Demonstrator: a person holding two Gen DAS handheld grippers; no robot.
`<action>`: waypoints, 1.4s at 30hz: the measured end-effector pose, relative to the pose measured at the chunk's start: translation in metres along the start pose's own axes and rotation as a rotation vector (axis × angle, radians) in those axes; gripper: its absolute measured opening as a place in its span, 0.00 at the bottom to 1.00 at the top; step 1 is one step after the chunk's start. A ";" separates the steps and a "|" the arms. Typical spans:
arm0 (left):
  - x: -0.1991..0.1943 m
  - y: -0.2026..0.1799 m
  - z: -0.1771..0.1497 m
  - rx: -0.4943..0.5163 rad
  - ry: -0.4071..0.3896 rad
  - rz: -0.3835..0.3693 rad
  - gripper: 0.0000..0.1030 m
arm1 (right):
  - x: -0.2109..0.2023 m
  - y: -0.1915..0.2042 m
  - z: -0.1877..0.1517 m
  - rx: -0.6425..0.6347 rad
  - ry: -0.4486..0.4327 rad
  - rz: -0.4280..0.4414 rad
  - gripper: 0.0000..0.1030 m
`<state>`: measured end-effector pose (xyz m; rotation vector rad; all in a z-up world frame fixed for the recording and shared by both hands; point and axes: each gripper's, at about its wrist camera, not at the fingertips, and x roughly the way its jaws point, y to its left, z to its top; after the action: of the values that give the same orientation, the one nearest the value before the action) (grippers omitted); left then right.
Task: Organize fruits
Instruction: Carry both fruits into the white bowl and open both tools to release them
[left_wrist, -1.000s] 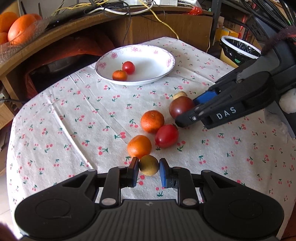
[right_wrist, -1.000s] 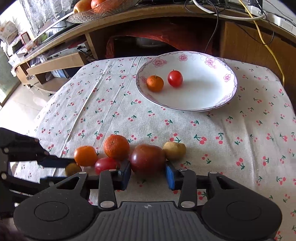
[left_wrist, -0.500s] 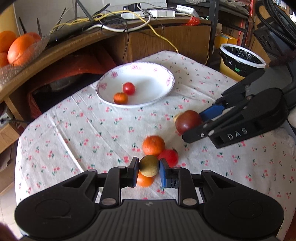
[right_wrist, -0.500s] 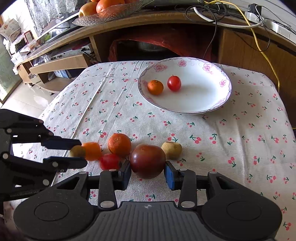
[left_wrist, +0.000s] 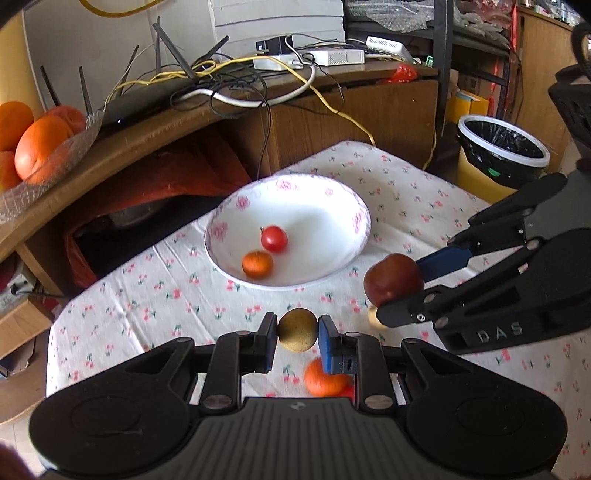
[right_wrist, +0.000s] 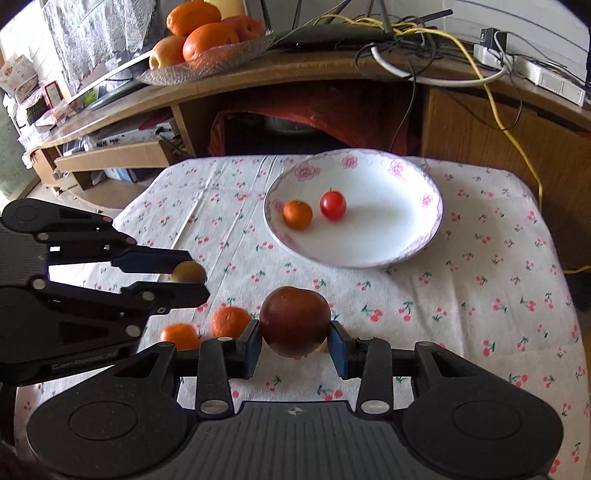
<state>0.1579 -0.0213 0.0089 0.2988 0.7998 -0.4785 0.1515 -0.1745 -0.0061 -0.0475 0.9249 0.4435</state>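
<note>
Small brown-green fruit (left_wrist: 297, 329) clamped in left tongs (left_wrist: 297, 338), held clear above the tabletop (right_wrist: 461, 295), mid-span. Dark red fruit (right_wrist: 294, 320) gripped crosswise by right tongs (right_wrist: 295, 341), also aloft. Both face the flowered bowl (right_wrist: 424, 243) near the far edge, likely the drop site: small orange (right_wrist: 297, 213) and tomato (right_wrist: 332, 205) already inside. Two oranges (right_wrist: 230, 320) left loose near the front edge.
</note>
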 end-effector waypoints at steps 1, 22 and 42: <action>0.002 0.000 0.003 0.000 -0.003 0.000 0.32 | 0.000 -0.001 0.001 0.002 -0.005 -0.005 0.33; 0.042 0.012 0.033 -0.058 -0.025 0.031 0.31 | 0.012 -0.020 0.034 0.025 -0.078 -0.094 0.33; 0.072 0.026 0.033 -0.114 -0.004 0.033 0.31 | 0.036 -0.031 0.050 0.009 -0.076 -0.098 0.34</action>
<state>0.2345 -0.0350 -0.0210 0.2047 0.8139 -0.4010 0.2203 -0.1784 -0.0079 -0.0665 0.8456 0.3479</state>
